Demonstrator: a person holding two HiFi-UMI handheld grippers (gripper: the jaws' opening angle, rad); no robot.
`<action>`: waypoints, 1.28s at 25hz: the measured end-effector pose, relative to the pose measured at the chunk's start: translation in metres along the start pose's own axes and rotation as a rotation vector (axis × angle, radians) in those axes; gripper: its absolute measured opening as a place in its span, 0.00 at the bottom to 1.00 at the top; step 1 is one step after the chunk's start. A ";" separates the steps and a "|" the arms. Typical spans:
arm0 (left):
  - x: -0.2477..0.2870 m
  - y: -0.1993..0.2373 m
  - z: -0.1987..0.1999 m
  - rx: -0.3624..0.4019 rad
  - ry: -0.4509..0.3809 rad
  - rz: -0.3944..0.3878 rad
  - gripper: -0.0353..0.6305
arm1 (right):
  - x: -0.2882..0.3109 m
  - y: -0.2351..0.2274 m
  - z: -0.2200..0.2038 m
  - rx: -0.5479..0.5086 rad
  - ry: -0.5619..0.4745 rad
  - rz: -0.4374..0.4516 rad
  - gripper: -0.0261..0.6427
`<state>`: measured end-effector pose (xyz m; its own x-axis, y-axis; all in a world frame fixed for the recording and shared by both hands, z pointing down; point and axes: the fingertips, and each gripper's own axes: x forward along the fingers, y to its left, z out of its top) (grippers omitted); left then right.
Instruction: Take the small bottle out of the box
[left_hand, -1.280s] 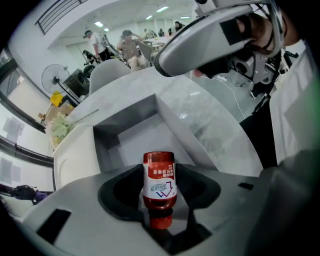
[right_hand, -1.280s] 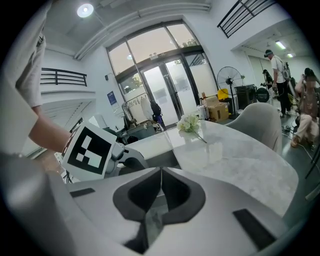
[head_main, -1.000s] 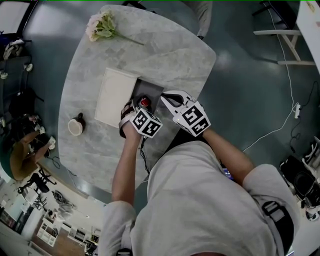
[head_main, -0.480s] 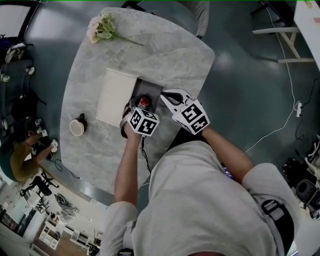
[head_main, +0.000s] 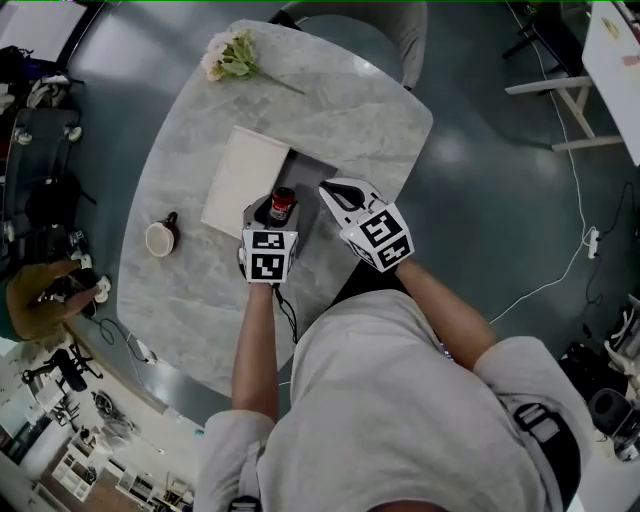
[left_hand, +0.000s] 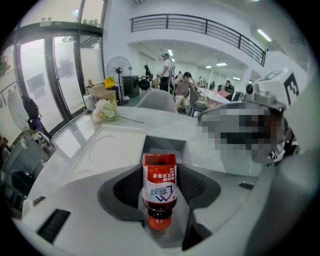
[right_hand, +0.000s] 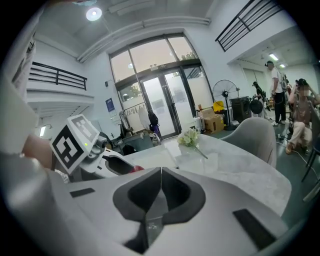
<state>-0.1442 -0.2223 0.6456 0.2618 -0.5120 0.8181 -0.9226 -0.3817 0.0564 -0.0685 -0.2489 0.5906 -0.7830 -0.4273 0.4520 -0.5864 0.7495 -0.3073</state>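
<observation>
The small bottle (left_hand: 159, 192) has dark contents, a red-and-white label and a red cap, and it lies along the jaws of my left gripper (left_hand: 160, 175), which is shut on it. In the head view the bottle (head_main: 282, 204) is held in the left gripper (head_main: 266, 214) over the open grey box (head_main: 312, 178). The box (left_hand: 166, 145) shows just behind the bottle. My right gripper (head_main: 338, 193) hovers beside the box's right edge. Its jaws (right_hand: 160, 186) are shut with nothing between them.
The box's white lid (head_main: 244, 180) lies flat to the left of the box on the marble table (head_main: 350, 110). A mug (head_main: 160, 238) stands near the left edge. A bunch of flowers (head_main: 232, 58) lies at the far end, by a grey chair (head_main: 350, 14).
The left gripper has risen with the bottle, which was down in the box before. The right gripper has stayed close to the box's right side.
</observation>
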 end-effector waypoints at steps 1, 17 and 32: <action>-0.010 -0.001 0.003 -0.031 -0.033 0.000 0.38 | -0.001 0.005 0.005 -0.007 -0.012 -0.006 0.08; -0.164 0.015 0.038 -0.173 -0.485 0.130 0.38 | -0.039 0.087 0.088 -0.147 -0.224 -0.106 0.08; -0.254 -0.003 0.060 -0.083 -0.753 0.144 0.38 | -0.109 0.139 0.152 -0.270 -0.444 -0.246 0.08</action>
<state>-0.1908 -0.1372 0.4034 0.2320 -0.9494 0.2118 -0.9727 -0.2274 0.0459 -0.0961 -0.1746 0.3714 -0.6762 -0.7333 0.0702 -0.7344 0.6785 0.0138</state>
